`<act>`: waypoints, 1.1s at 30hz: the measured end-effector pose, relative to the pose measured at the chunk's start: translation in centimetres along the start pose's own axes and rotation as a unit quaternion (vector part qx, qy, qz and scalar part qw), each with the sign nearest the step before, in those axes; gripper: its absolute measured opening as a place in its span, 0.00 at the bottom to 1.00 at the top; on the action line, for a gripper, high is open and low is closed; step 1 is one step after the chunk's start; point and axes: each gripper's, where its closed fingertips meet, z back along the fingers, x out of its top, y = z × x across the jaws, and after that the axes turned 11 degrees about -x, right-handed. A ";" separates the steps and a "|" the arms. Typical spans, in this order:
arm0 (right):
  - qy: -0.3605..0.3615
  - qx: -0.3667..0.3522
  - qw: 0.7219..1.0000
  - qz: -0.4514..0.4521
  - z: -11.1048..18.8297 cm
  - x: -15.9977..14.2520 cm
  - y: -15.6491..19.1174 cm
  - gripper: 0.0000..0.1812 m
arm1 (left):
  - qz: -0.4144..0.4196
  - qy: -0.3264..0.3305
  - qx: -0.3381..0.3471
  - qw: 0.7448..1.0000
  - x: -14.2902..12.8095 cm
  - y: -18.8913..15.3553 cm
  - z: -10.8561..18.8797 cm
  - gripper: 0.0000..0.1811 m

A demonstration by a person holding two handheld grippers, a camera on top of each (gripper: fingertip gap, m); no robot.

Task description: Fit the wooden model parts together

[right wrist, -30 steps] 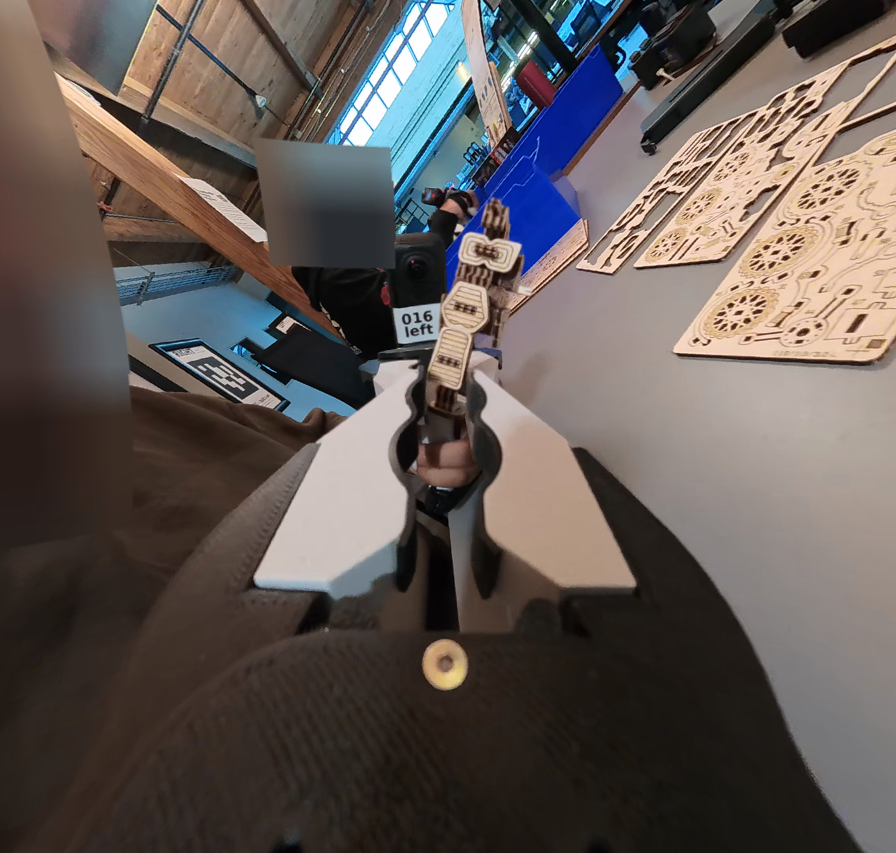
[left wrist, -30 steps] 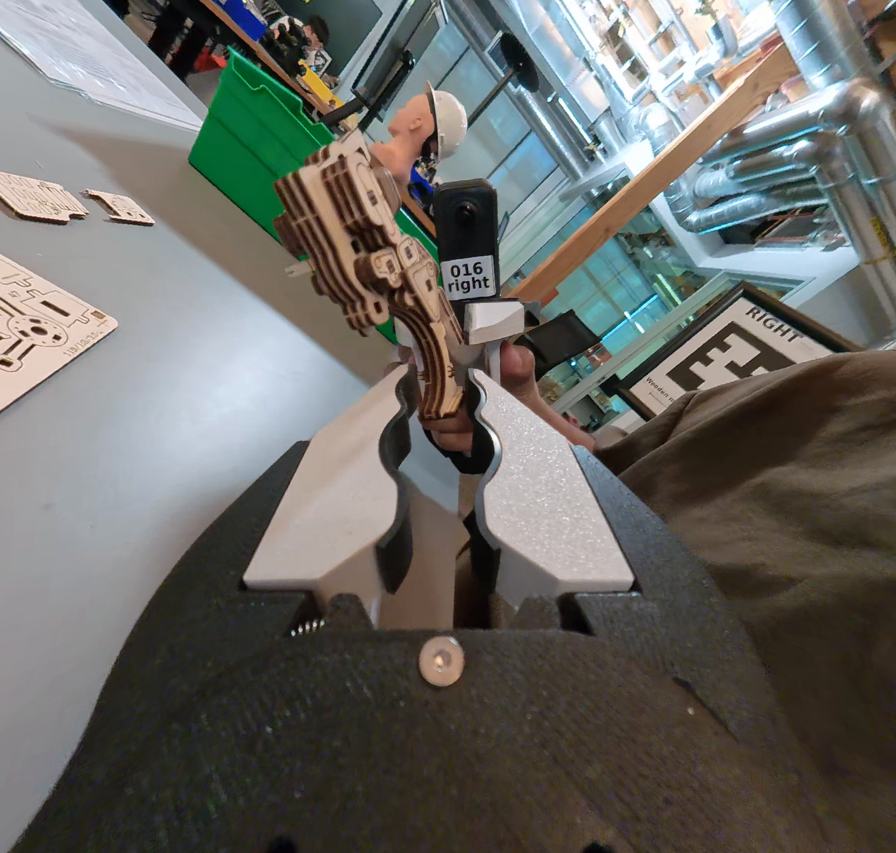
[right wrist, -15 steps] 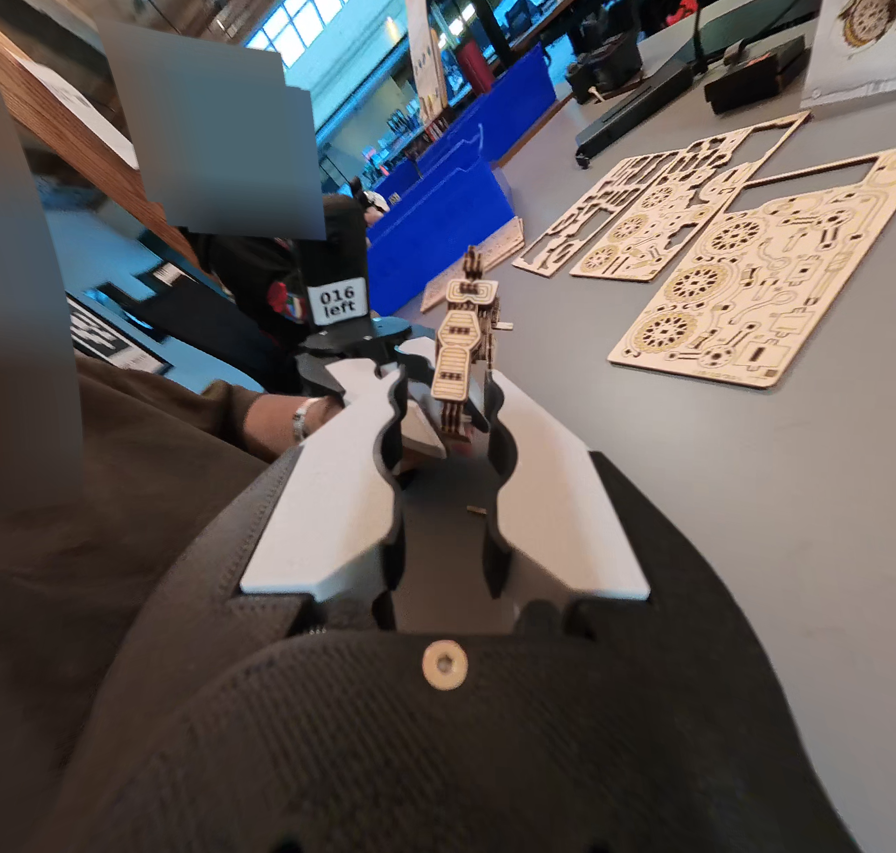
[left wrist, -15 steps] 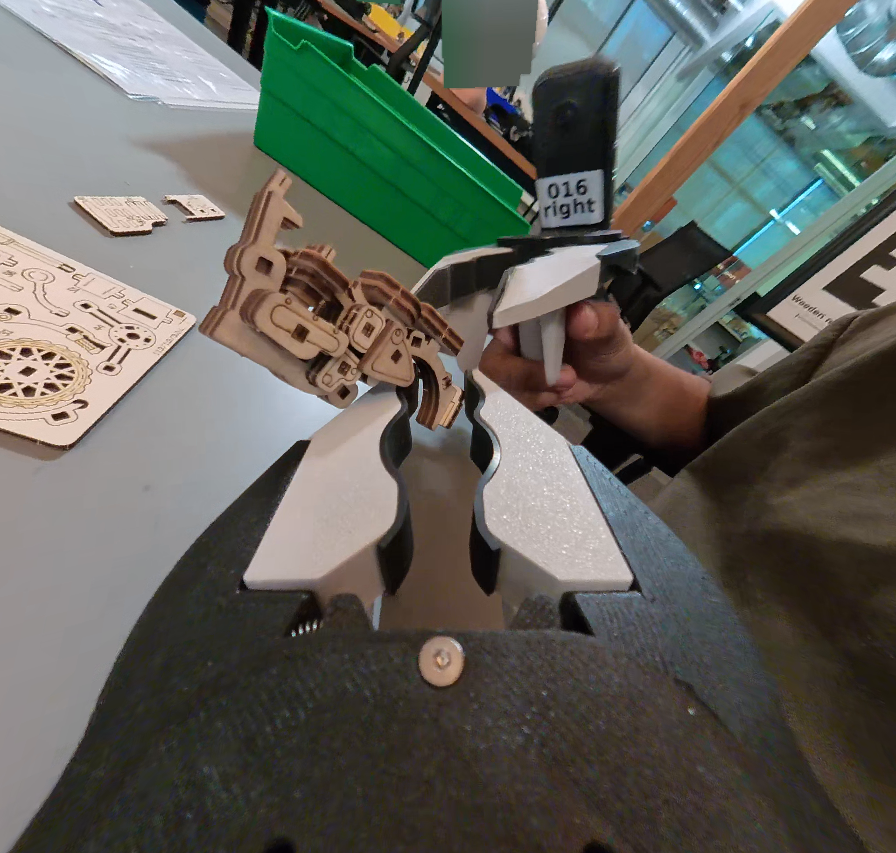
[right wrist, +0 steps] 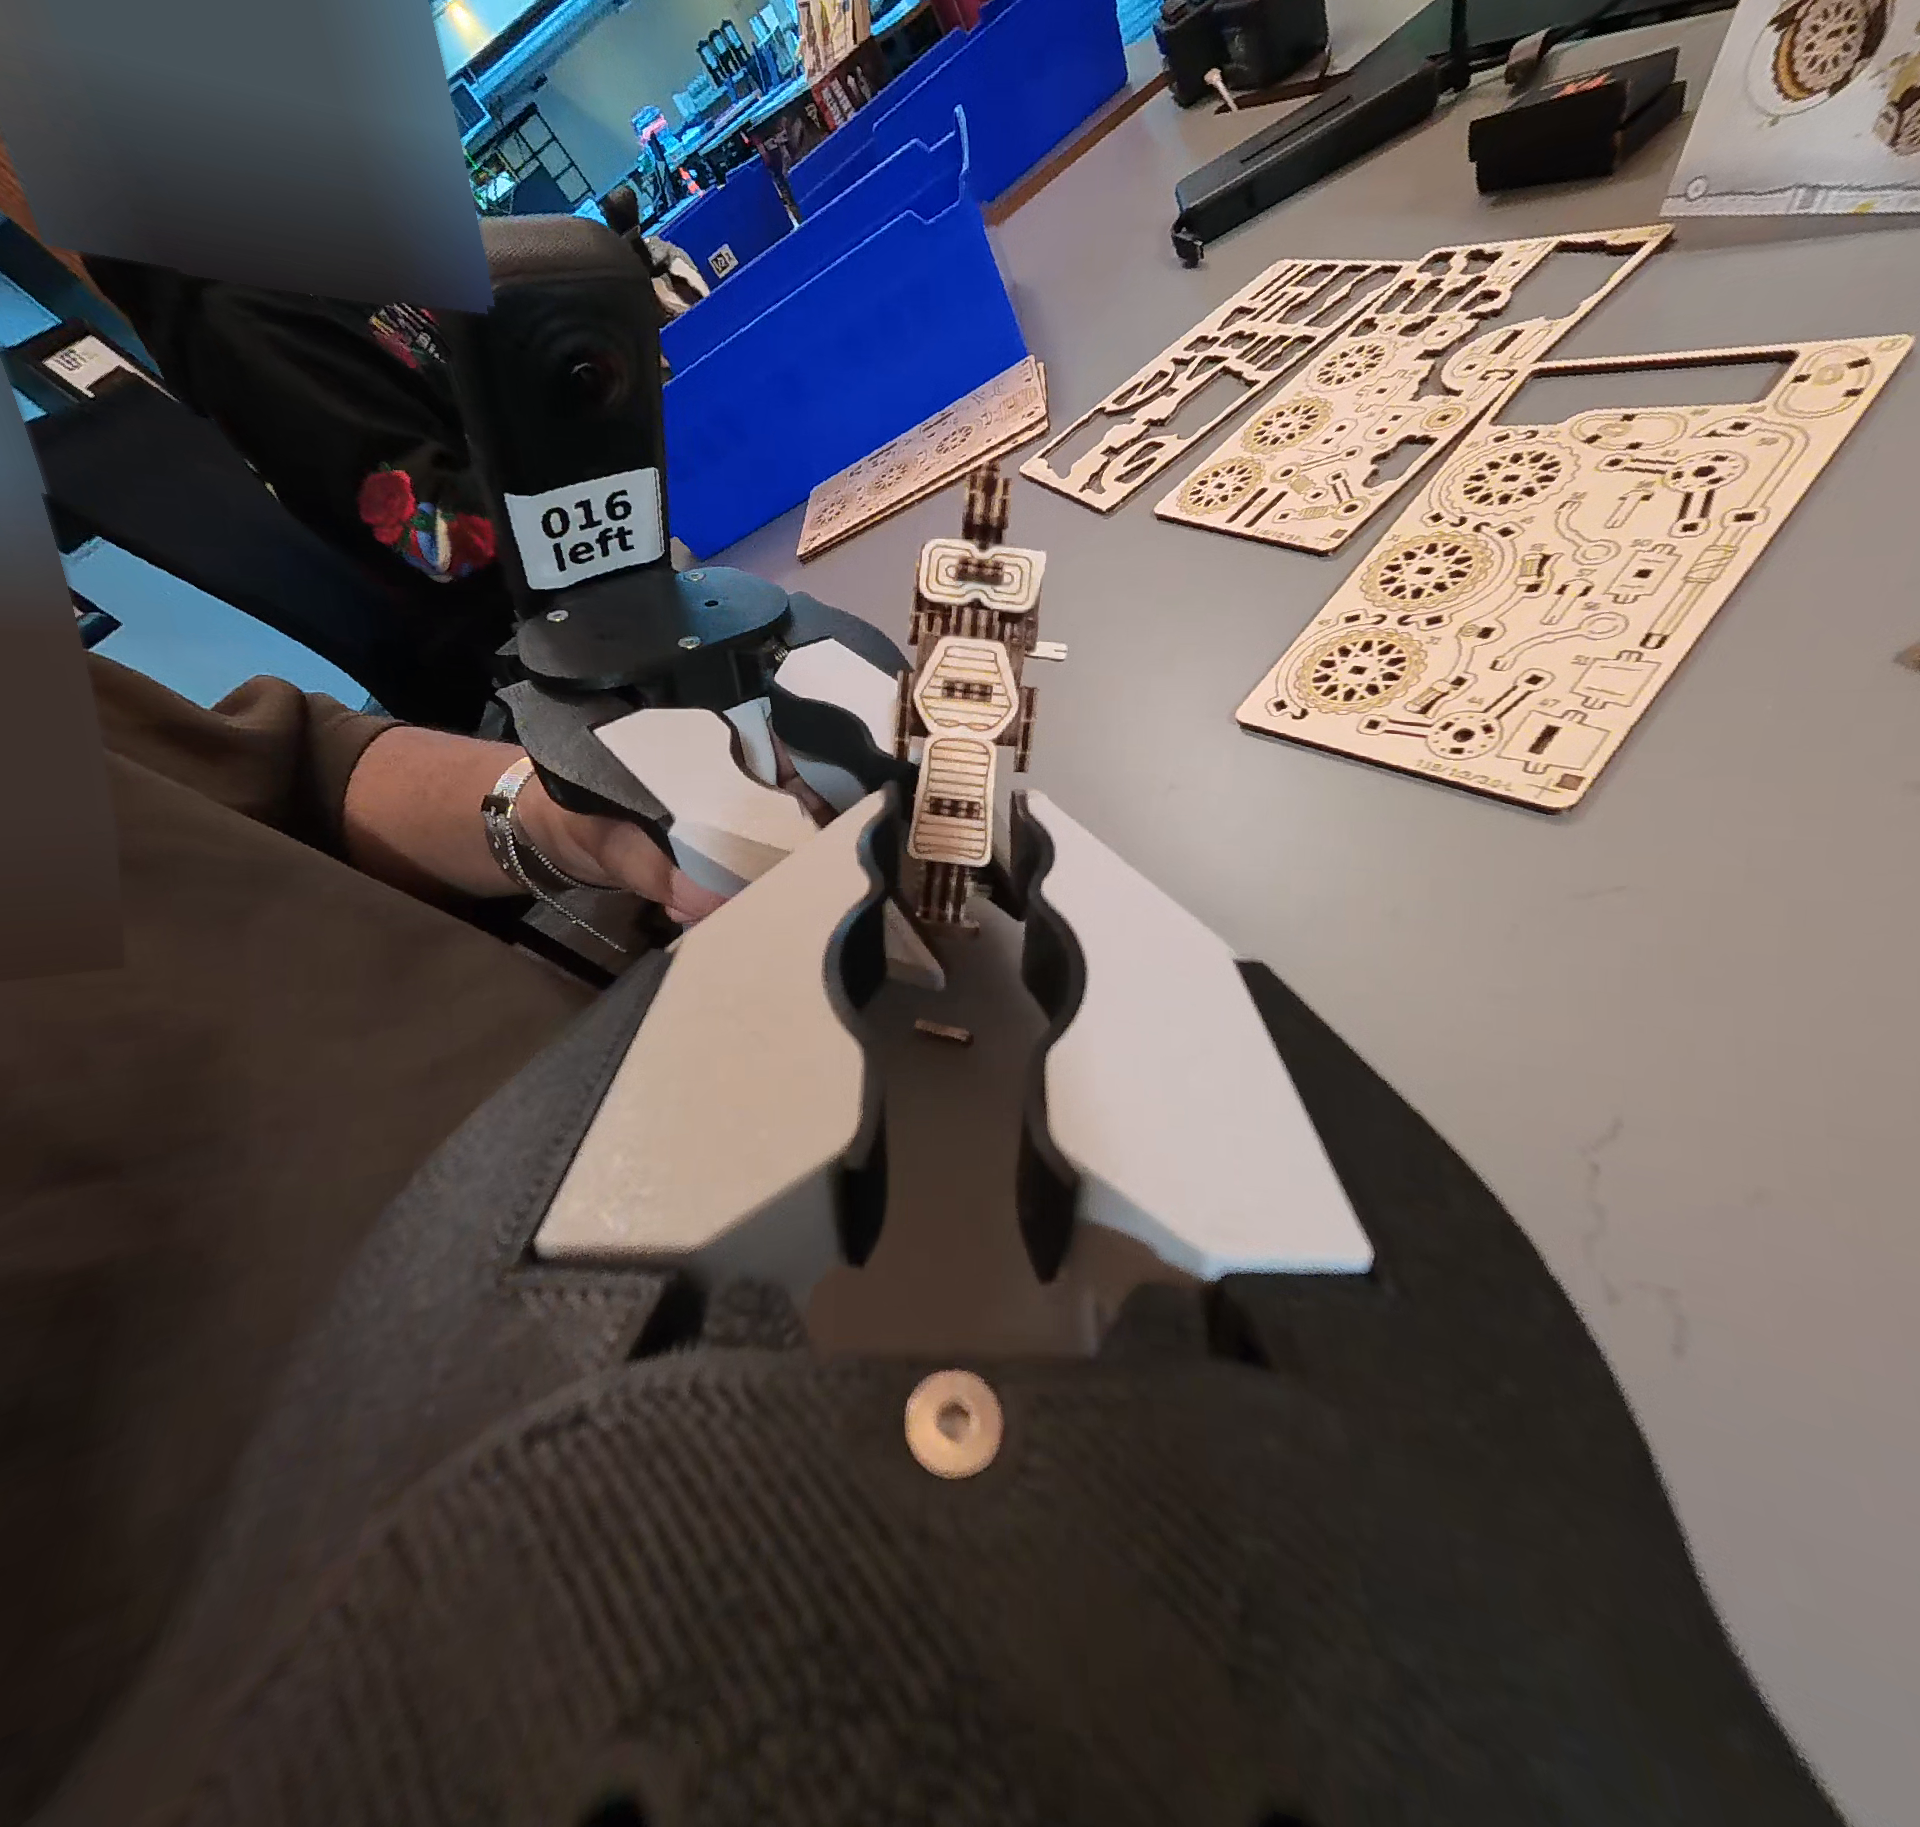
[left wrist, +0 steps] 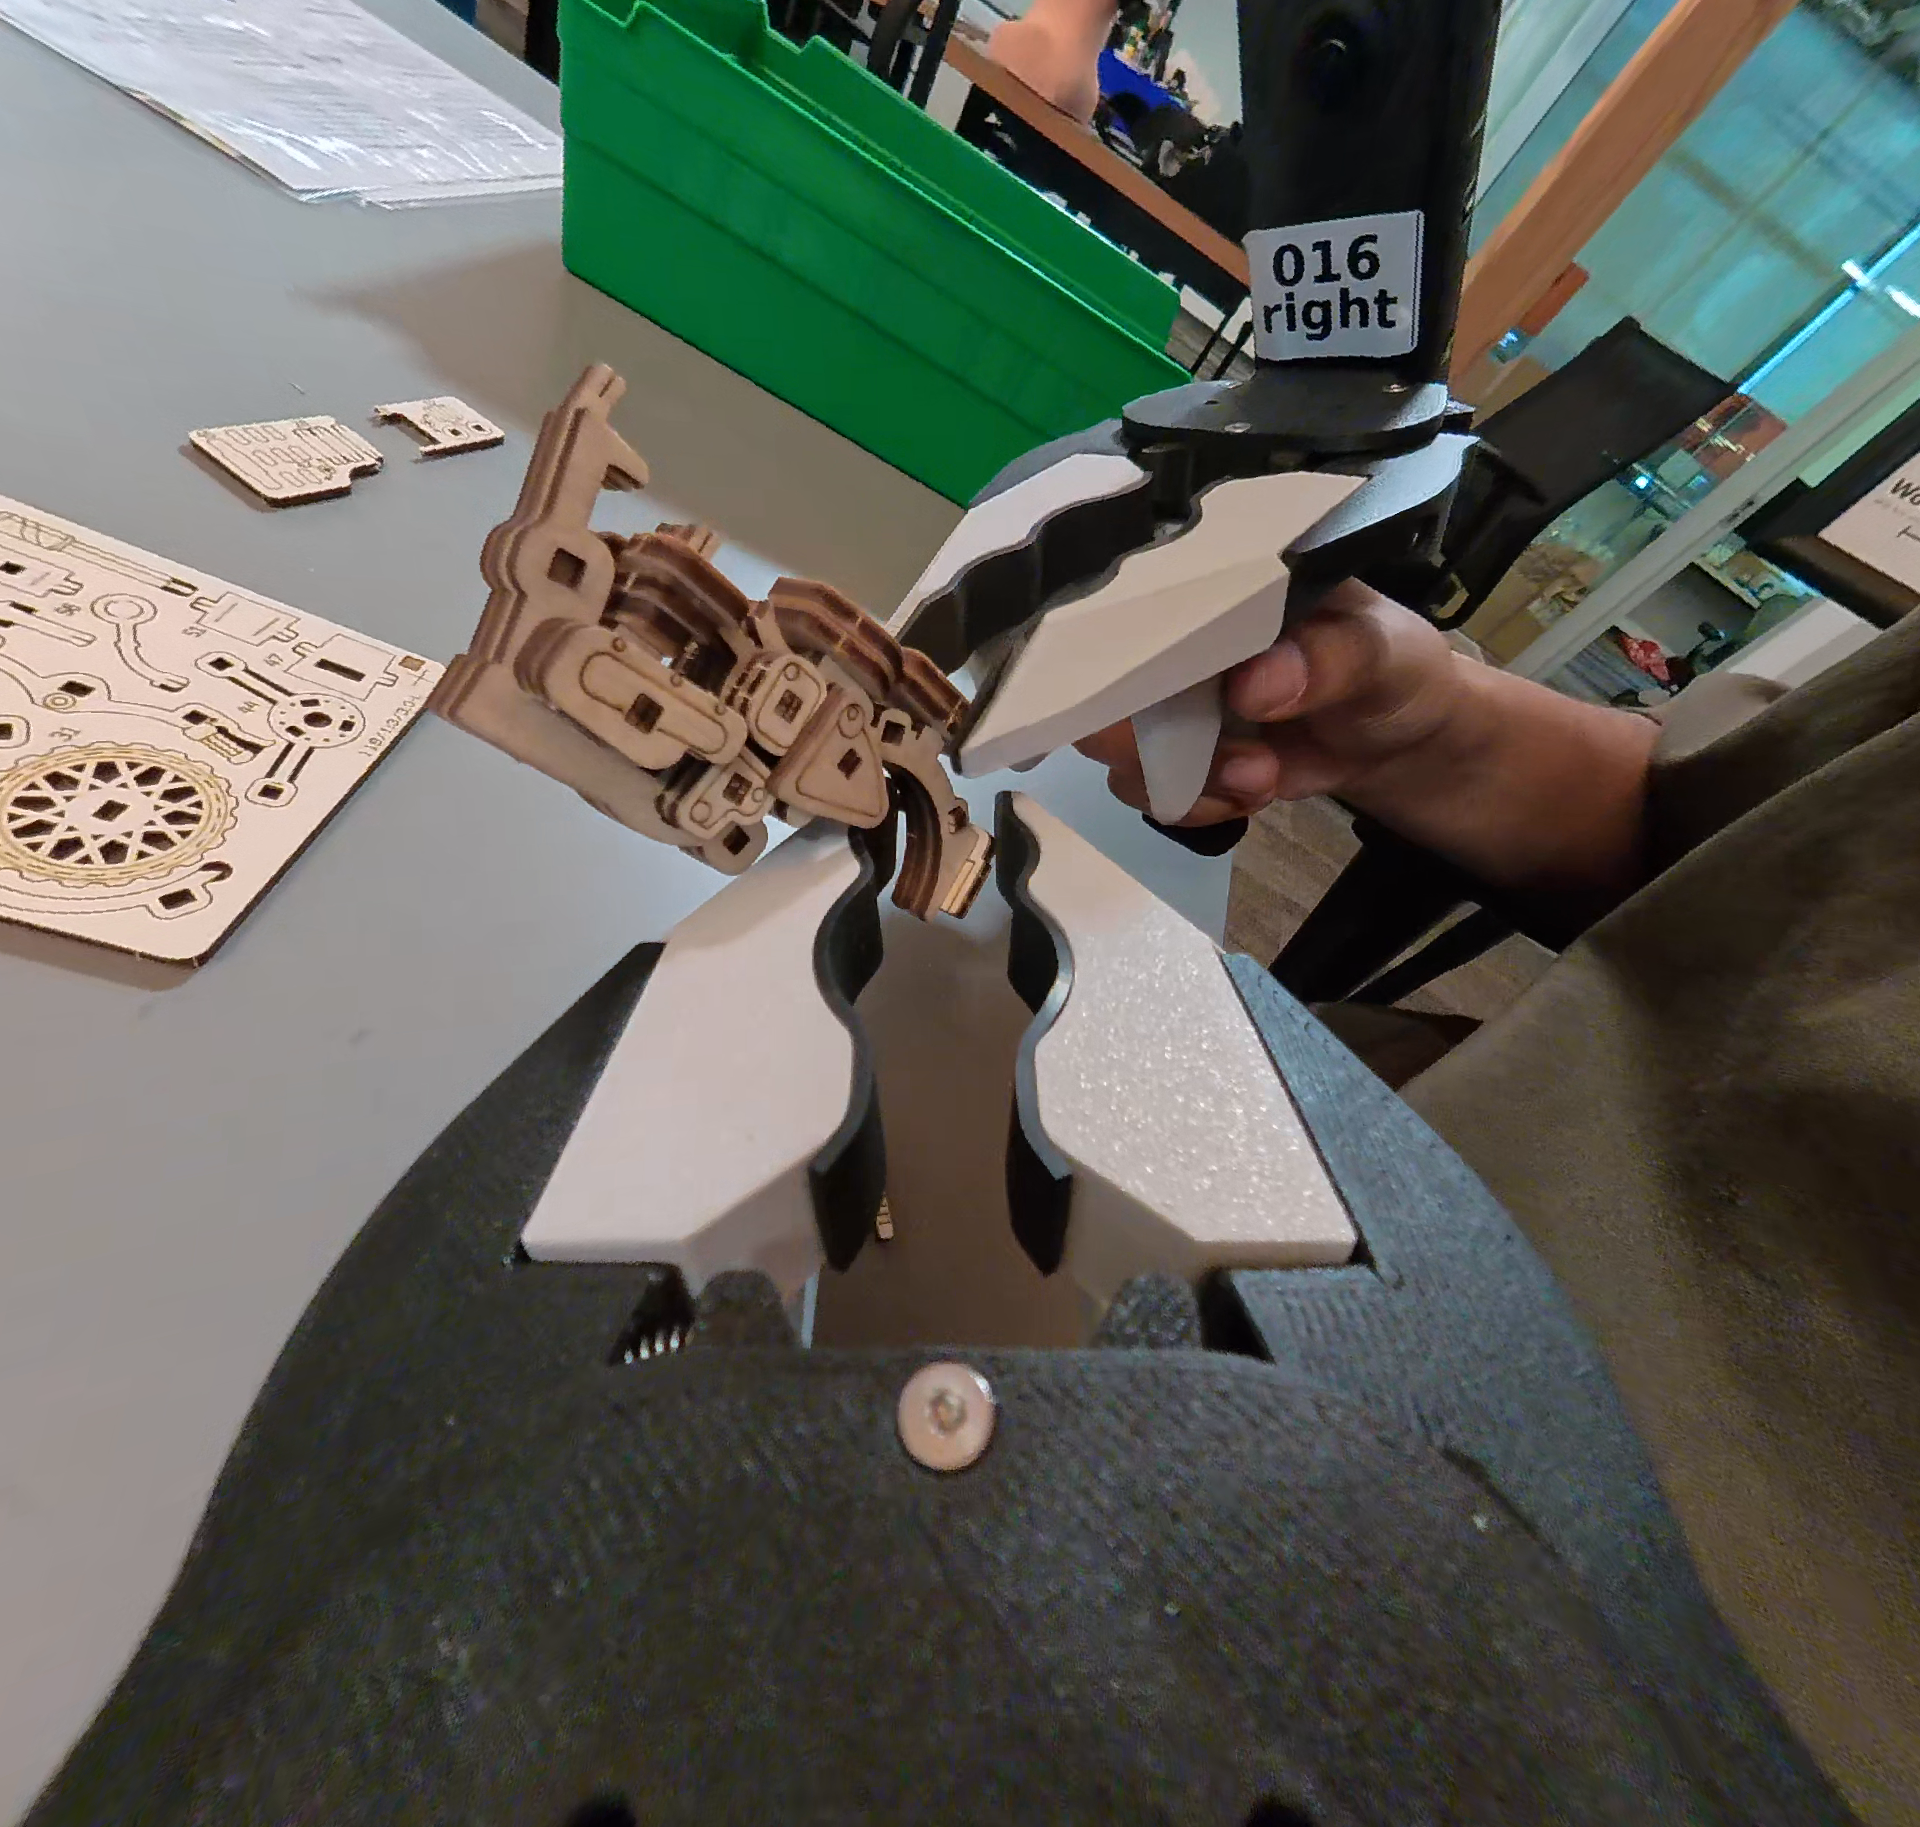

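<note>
Wooden model assembly point(left wrist: 717, 707): layered plywood, held off the grey worktop point(left wrist: 208, 1102). Long axis runs from its curved tail, lying between my left gripper point(left wrist: 930, 847) jaws, out to the far left. Left jaws parted, not clamping. Right gripper point(right wrist: 951, 821) jaws: whether they pinch the tail, cannot tell. Nearer: both, converging there. Part sheets point(right wrist: 1538, 572) flat, well apart.

Black textured hand-held gripper point(left wrist: 935, 842) bodies, white wavy-edged fingers point(left wrist: 727, 1050), silver screw point(left wrist: 945, 1414), olive sleeve point(left wrist: 1714, 1102)
</note>
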 end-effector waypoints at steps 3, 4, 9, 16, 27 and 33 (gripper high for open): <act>0.009 -0.003 1.000 0.004 -0.2 -0.4 0.0 0.12 | -0.002 0.004 -0.002 1.000 -0.1 -0.1 -0.1 0.09; 0.012 -0.005 1.000 0.006 -0.2 -0.5 0.0 0.13 | -0.003 0.006 -0.004 1.000 -0.2 -0.2 -0.1 0.09; 0.015 0.012 1.000 -0.015 -0.2 -0.6 0.1 0.08 | -0.003 0.007 -0.004 1.000 -0.2 -0.2 -0.2 0.09; -0.021 0.096 0.983 -0.157 1.0 1.1 -0.3 0.07 | 0.005 -0.008 -0.023 1.000 0.3 -0.8 -0.2 0.18; -0.078 0.161 0.959 -0.222 3.3 3.8 -1.3 0.07 | -0.053 -0.017 0.045 0.997 2.2 1.3 1.9 0.22; -0.088 0.126 0.969 -0.193 5.1 4.0 -2.7 0.07 | -0.064 0.182 0.092 0.977 -3.1 3.4 3.7 0.17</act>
